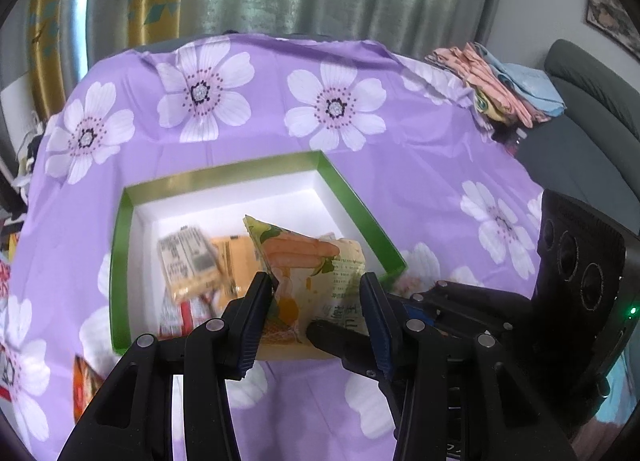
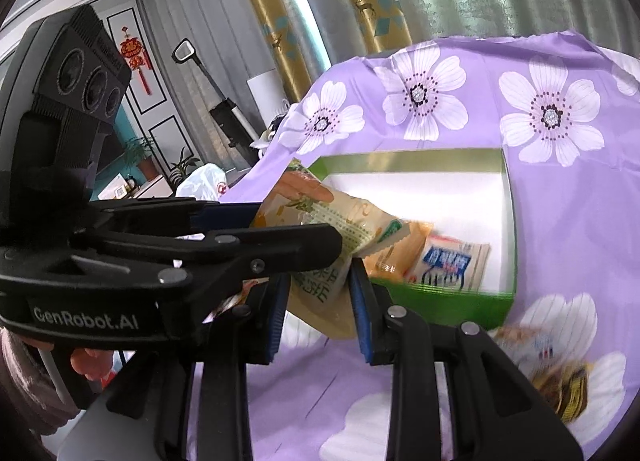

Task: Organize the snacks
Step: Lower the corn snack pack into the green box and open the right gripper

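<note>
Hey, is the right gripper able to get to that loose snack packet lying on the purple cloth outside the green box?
Probably not right away. The right gripper has the yellow snack bag between its fingers, and the left gripper crosses in front. The loose packet lies uncovered beside the green box; free the bag first.

Yellow snack pkt (image 1: 320,273) tilted over green box (image 1: 120,261)

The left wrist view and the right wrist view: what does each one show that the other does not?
Only the left wrist view shows folded clothes at the table's far corner. Only the right wrist view shows a red hanging ornament and potted plants. Both show the green box, the yellow snack packet, and the left gripper and right gripper with jaws around that packet.
</note>
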The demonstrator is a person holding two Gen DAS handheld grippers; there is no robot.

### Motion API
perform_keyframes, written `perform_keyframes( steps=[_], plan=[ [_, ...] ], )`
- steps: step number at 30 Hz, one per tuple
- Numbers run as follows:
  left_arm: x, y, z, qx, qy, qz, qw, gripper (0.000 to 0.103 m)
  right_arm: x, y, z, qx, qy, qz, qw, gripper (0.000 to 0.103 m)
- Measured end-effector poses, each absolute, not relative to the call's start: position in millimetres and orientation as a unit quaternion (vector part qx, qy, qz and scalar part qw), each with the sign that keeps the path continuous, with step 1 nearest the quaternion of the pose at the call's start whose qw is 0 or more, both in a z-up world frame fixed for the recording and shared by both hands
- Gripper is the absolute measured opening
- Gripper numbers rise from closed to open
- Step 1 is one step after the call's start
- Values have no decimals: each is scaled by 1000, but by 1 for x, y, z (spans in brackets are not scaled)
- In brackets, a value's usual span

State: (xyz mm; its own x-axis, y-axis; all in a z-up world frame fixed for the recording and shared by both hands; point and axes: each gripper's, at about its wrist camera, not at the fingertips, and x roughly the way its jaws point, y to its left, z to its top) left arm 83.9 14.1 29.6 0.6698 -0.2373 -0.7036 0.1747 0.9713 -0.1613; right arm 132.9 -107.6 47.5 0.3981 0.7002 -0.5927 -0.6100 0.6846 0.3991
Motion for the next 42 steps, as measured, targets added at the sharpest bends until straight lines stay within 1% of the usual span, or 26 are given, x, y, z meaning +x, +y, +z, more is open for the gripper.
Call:
perform_keyframes(
  steps=[11, 18, 25, 26, 27, 28, 29, 30, 31, 32, 36, 38, 42],
  plan=[
    [137, 25, 12, -52, 410, -107, 904, 45, 181, -99, 31, 59, 398, 367, 839, 31],
    [150, 30, -2, -68, 423, -99, 898, 45, 192, -93, 18, 57, 415, 356, 835, 31],
    [153, 39, -3, -96, 425, -91, 896, 45, 193, -93, 18, 50, 418, 338, 842, 33],
    [152, 41, -2, -96, 424, -85, 897, 49, 193, -93, 18, 50, 417, 336, 843, 33],
    [151, 42, -1, -96, 423, -81, 897, 52, 192, -95, 20, 50, 416, 334, 844, 35],
    [149, 44, 1, -97, 423, -74, 898, 64, 191, -96, 21, 51, 414, 332, 846, 38],
    [148, 45, 3, -96, 421, -66, 900, 78, 190, -98, 23, 51, 412, 327, 849, 45],
    [145, 47, 5, -96, 416, -59, 902, 81, 188, -100, 25, 51, 409, 324, 852, 55],
    [141, 48, 8, -95, 412, -54, 904, 82, 186, -102, 27, 52, 407, 320, 854, 65],
    [138, 50, 10, -97, 412, -51, 905, 82, 184, -104, 30, 52, 405, 318, 856, 68],
    [120, 57, 16, -103, 407, -43, 907, 85, 174, -107, 40, 48, 401, 312, 860, 70],
    [108, 59, 20, -103, 404, -39, 908, 91, 166, -111, 45, 46, 400, 308, 862, 74],
    [85, 61, 23, -101, 406, -39, 908, 93, 145, -119, 54, 37, 398, 296, 867, 84]
  ],
)
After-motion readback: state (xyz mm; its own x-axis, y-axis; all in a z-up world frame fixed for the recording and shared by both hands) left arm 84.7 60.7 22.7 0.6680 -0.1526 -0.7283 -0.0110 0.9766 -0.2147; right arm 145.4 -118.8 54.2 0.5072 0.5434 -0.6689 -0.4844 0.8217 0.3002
